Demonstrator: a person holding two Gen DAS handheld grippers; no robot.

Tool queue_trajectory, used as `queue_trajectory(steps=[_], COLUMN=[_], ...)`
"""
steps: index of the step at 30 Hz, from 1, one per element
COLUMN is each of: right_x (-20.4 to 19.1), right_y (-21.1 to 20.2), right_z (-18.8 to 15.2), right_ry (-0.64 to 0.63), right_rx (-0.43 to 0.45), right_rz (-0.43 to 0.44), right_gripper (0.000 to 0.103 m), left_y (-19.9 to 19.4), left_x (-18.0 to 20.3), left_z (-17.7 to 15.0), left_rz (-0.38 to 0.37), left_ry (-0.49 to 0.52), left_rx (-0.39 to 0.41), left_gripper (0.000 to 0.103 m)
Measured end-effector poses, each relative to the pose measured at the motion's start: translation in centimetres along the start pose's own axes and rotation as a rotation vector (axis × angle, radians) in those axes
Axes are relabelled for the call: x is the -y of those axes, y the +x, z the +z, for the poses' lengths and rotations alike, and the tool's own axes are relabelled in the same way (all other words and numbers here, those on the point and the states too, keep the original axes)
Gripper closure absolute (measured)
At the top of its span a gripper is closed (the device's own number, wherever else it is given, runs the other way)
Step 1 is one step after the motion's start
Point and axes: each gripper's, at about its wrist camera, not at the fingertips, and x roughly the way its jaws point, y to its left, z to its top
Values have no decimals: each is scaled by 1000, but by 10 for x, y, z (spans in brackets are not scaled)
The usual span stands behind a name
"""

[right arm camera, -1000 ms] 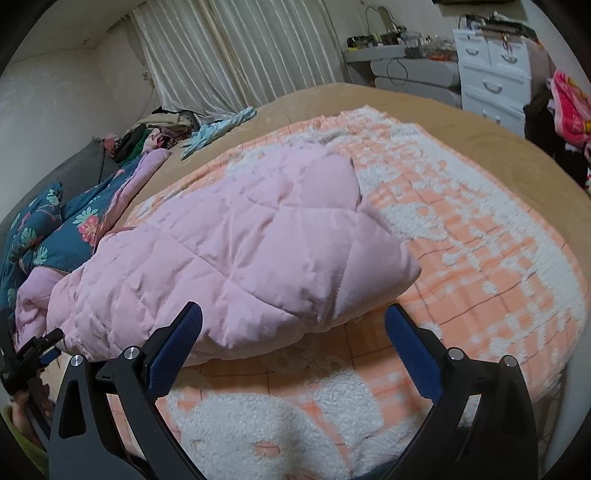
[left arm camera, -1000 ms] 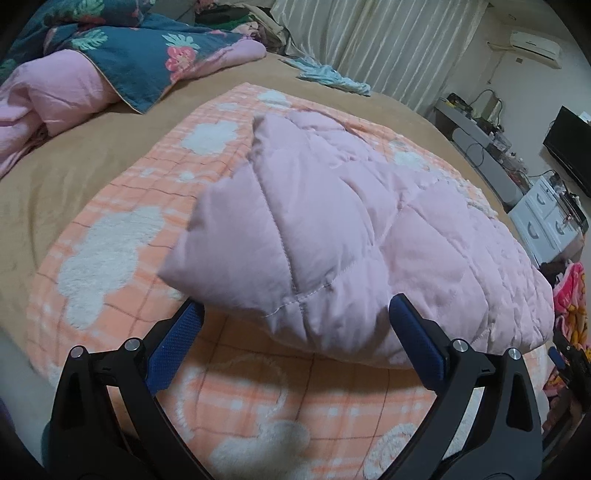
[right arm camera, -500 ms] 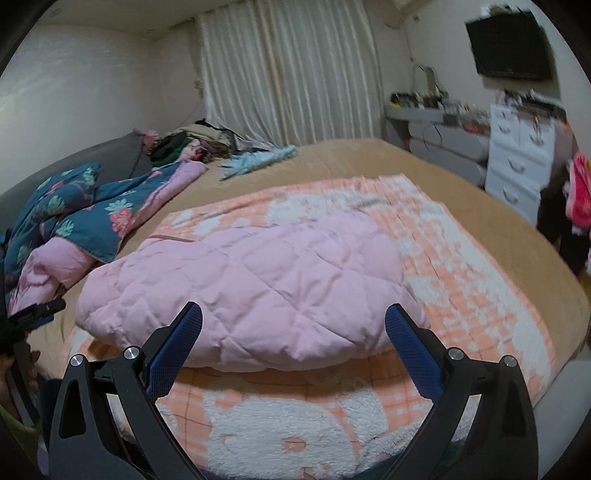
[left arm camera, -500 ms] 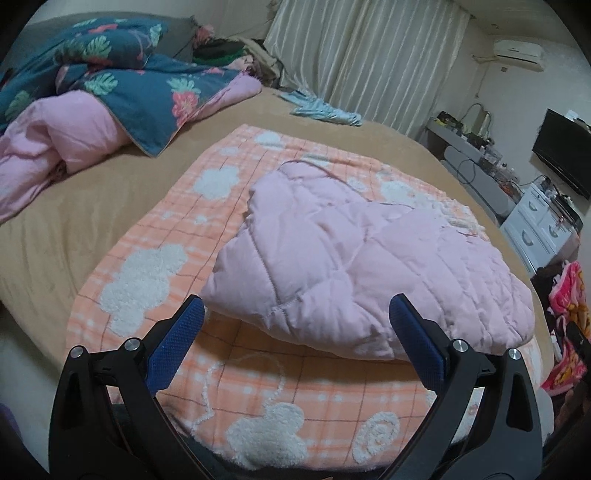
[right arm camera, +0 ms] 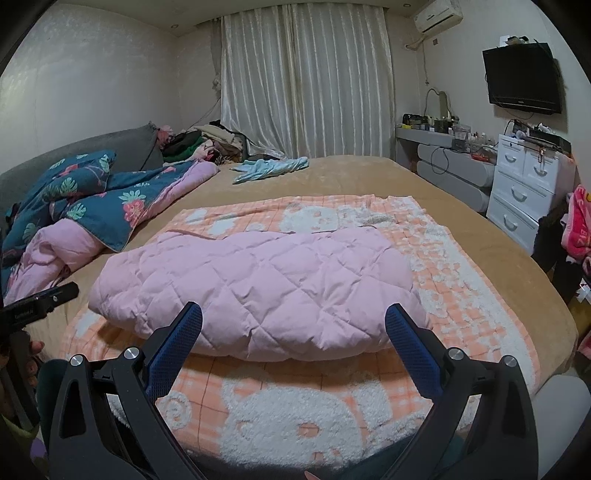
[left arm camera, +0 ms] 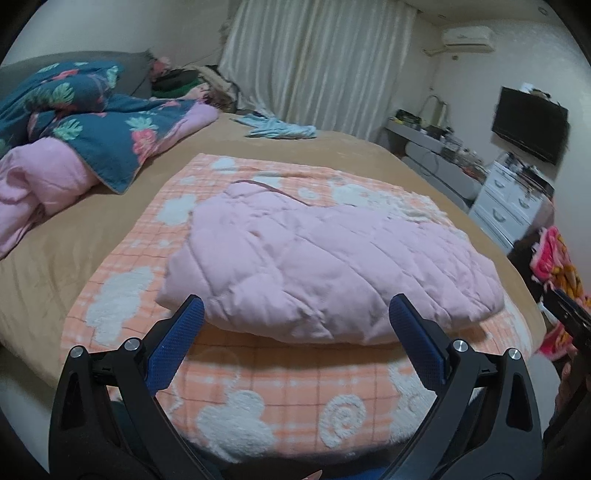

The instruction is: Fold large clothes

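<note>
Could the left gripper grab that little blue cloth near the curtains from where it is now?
Probably not. The left gripper is open at the near edge of the bed, while the blue cloth lies on the far side, beyond the pink jacket. Nothing blocks it; it just looks too far away.

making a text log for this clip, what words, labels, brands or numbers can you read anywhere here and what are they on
None can be read for certain.
Left gripper, seen at the right wrist view's left edge: a small white label on its black body, too blurred to read.
Pink towel hanging at the right: large letters, cut off and unclear.
Television: a small mark on its lower bezel, too small to read.
Air conditioner: no legible brand.
</note>
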Motion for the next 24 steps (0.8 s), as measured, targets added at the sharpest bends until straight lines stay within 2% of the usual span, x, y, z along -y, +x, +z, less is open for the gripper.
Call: queue_trajectory(steps=[9, 24], right_x=[-19, -26], right_y=[7, 11], right_z=[-25, -37], right_ry=[-32, -49], right_rx=[-53, -88], right_rz=[23, 50], right_gripper=[4, 4], left_y=[7, 19], left_x=[33, 48], left_z=[-30, -41], left_rz=[-63, -71], left_ry=[67, 102], left_rx=[-43, -89], left_gripper=[9, 9])
